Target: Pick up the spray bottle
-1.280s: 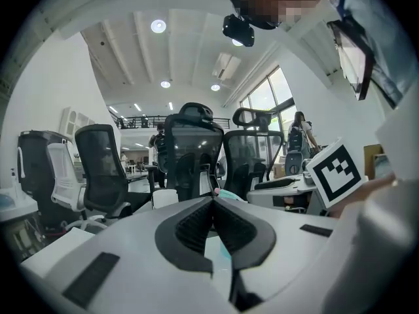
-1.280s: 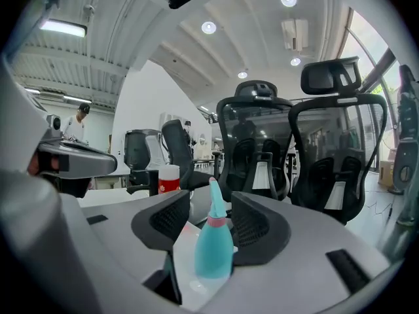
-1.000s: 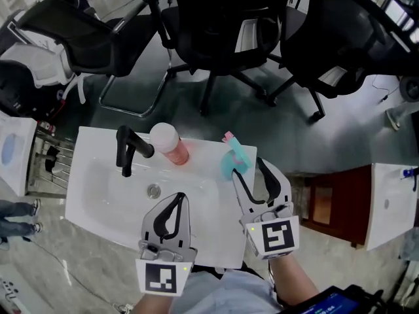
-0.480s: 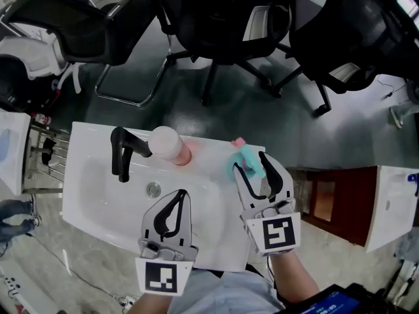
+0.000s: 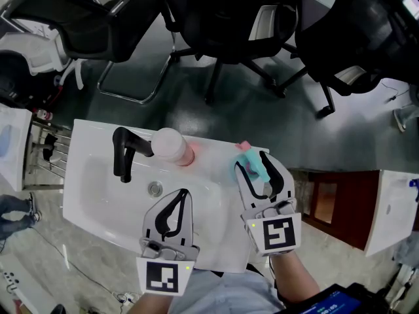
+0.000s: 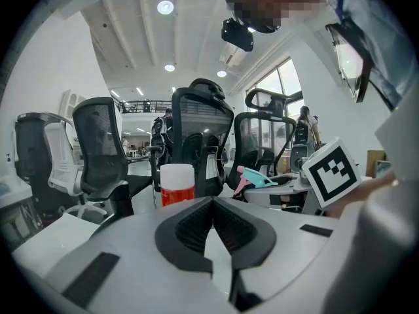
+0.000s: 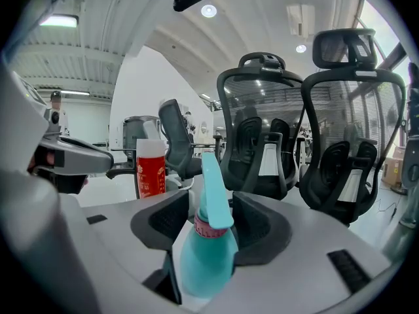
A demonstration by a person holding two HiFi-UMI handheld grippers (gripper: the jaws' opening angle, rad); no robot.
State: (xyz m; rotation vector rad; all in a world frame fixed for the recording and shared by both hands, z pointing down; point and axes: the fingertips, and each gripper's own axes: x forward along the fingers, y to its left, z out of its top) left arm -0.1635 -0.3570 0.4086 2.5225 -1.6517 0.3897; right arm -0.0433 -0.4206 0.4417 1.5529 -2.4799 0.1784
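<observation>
Right gripper view: right gripper (image 7: 211,207) straddles upright spray bottle (image 7: 205,261).

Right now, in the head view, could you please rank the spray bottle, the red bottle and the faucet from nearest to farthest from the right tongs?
1. The spray bottle, standing between the open right tongs.
2. The red bottle, off to the left.
3. The faucet, farthest left.

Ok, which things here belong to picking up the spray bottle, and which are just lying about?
Job in hand:
- spray bottle, standing between the open jaws
- right gripper

Lying about:
- red bottle
- faucet
- sink
- chairs
- left gripper, jaws shut on nothing
</observation>
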